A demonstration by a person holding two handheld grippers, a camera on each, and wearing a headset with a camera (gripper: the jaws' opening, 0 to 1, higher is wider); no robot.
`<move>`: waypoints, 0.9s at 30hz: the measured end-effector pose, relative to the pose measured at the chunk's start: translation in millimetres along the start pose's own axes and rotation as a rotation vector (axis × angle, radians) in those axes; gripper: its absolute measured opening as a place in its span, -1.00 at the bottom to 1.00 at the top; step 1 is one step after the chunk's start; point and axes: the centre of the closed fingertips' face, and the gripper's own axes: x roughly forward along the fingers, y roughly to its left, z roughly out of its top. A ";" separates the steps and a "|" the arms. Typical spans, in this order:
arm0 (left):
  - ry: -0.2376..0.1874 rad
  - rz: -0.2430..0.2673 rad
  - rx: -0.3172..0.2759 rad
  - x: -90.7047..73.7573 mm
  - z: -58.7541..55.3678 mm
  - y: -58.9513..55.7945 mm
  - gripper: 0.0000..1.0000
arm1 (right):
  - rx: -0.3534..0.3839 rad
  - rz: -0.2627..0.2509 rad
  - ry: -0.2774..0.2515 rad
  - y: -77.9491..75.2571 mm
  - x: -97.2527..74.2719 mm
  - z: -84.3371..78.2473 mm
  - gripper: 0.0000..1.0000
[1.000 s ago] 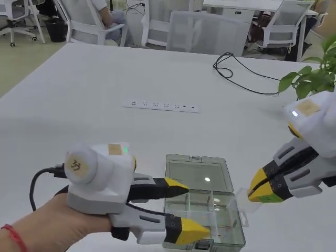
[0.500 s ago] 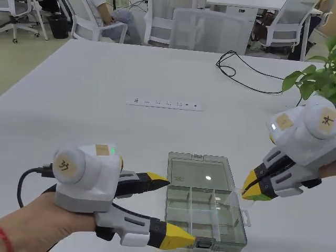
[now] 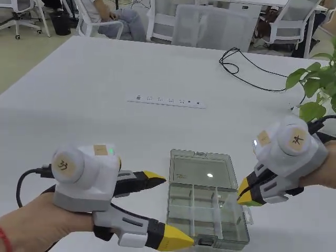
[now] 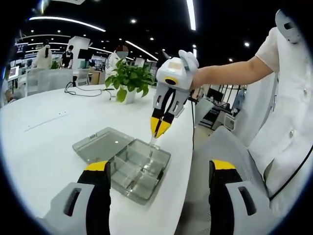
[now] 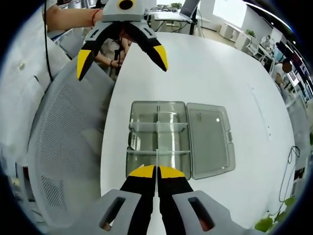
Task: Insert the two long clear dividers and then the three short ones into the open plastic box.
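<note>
At the right edge of the open box (image 3: 202,170), your right gripper (image 3: 242,197) pinches a clear divider (image 5: 157,154); your left gripper (image 3: 169,211) hangs wide open, empty

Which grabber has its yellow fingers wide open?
The left gripper: its yellow-tipped jaws are spread wide apart near the box. The right gripper is pinched shut on a clear divider over the box.

Round tan sticker (image 3: 63,166) on back of left gripper (image 3: 174,210): two handwritten characters, not legible. Second sticker (image 3: 297,139) on right gripper (image 3: 242,198): handwritten mark, likewise unreadable.
</note>
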 end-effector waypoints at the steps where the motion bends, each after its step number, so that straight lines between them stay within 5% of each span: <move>1: -0.001 0.000 0.000 0.0 0.1 0.1 0.68 | 0.003 0.000 0.000 -0.2 0.9 0.1 -0.94; 27: -0.026 0.010 -0.011 -2.2 3.6 0.6 0.66 | 0.030 0.034 0.015 -0.5 20.6 -8.2 -0.94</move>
